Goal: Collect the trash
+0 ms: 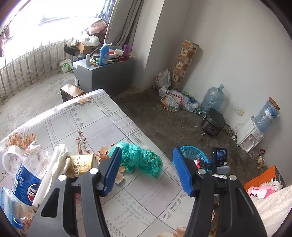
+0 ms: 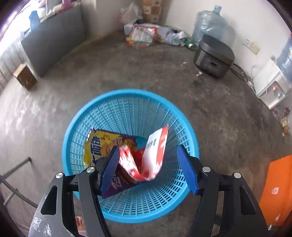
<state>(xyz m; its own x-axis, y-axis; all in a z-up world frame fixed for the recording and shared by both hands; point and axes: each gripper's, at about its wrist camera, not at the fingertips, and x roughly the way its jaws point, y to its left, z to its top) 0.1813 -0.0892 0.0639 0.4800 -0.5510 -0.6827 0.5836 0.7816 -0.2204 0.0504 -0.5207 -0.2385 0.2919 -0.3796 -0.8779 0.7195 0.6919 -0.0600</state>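
A crushed clear plastic Pepsi bottle lies on the tabletop. The right claw gapes above the blue mesh basket, a red-and-white wrapper seemingly loose between its pads; the left claw gapes empty.

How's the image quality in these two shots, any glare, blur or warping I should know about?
Left wrist view: the window is blown out to white, with glare on the table near it; fisheye bends the railing. Right wrist view: evenly lit, but the red-and-white wrapper and the blue basket rim look slightly motion-smeared; corners are vignetted in both.
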